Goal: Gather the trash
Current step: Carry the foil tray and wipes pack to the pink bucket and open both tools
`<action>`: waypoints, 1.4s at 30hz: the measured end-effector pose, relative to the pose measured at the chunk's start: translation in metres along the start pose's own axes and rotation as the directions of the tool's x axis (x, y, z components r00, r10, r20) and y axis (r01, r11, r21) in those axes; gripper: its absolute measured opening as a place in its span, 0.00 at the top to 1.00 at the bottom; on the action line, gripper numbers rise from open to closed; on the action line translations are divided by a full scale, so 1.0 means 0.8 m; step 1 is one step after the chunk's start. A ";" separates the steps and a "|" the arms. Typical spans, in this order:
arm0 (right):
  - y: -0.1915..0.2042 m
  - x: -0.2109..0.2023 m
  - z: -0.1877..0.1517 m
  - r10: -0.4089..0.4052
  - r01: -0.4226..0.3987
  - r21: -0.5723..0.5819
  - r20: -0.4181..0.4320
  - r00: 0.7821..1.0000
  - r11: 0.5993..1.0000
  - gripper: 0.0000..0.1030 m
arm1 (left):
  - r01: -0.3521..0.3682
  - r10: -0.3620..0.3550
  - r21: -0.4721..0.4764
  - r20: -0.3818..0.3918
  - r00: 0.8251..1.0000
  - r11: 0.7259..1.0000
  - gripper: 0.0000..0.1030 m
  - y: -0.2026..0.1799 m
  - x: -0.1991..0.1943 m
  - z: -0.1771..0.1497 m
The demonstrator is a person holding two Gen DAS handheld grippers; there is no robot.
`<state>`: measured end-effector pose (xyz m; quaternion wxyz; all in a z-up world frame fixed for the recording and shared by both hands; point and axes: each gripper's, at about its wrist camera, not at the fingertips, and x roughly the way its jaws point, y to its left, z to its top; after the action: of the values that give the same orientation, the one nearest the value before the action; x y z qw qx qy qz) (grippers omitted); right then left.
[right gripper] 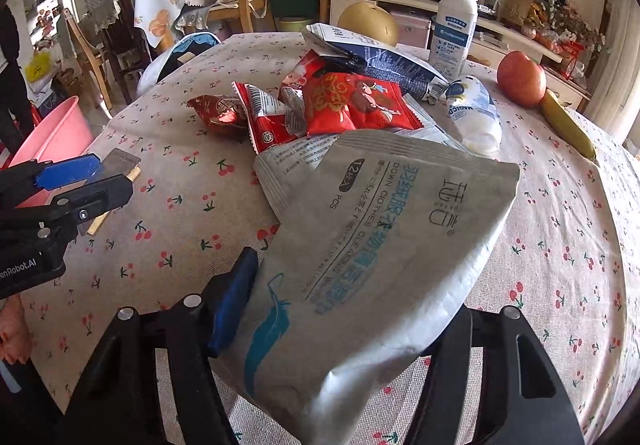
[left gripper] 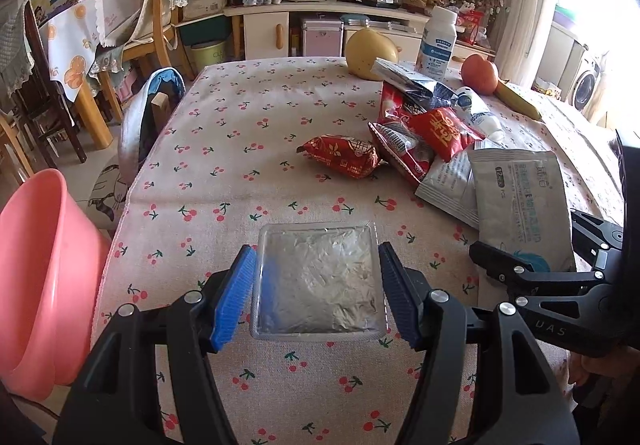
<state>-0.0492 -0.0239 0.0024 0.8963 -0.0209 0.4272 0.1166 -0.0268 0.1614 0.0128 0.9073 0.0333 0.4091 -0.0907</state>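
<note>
- Over the desk [left gripper: 240,149], your left gripper [left gripper: 316,291] clasps a foil tray [left gripper: 318,281].
- Your right gripper [right gripper: 340,325] grasps a grey wipes pouch [right gripper: 360,253].
- Next, likely carry both to the pink bin [left gripper: 36,277].

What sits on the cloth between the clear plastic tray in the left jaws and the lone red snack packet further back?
Nothing: the left wrist view shows only bare cherry-print tablecloth between the tray and the packet.
</note>
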 end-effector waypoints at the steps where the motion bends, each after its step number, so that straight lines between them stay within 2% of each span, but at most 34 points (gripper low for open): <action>1: -0.002 -0.001 -0.001 0.008 -0.008 0.009 0.004 1.000 1.000 0.48 | 0.002 -0.002 -0.002 0.003 1.000 1.000 0.38 0.000 -0.001 0.000; 11: -0.027 -0.017 -0.008 0.126 -0.133 0.147 0.056 0.990 0.980 0.70 | 0.028 -0.028 -0.023 0.019 0.999 0.999 0.38 0.007 -0.011 0.002; 13: -0.027 -0.024 -0.007 0.132 -0.141 0.146 0.075 0.988 0.979 0.76 | 0.030 -0.030 -0.030 0.022 0.999 0.999 0.38 0.010 -0.013 0.003; 17: -0.023 -0.038 -0.004 0.121 -0.135 0.133 0.107 0.987 0.982 0.82 | 0.038 -0.037 -0.046 0.030 0.999 0.998 0.38 0.015 -0.018 0.005; 24: -0.015 -0.057 0.001 0.125 -0.143 0.126 0.139 0.982 0.982 0.85 | 0.049 -0.045 -0.065 0.053 0.998 0.997 0.38 0.022 -0.030 0.009; 32: 0.011 -0.073 0.015 0.184 -0.202 0.112 0.153 0.971 0.973 0.86 | 0.046 -0.036 -0.109 0.095 0.995 0.993 0.38 0.041 -0.050 0.014; 42: 0.076 -0.071 0.033 0.269 -0.279 0.074 0.121 0.956 0.958 0.86 | -0.034 0.061 -0.194 0.140 0.988 0.980 0.38 0.083 -0.073 0.018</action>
<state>-0.0772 0.0278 0.0671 0.8937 0.0854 0.3809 0.2213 -0.0415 0.2323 0.0655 0.9356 -0.0509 0.3479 -0.0314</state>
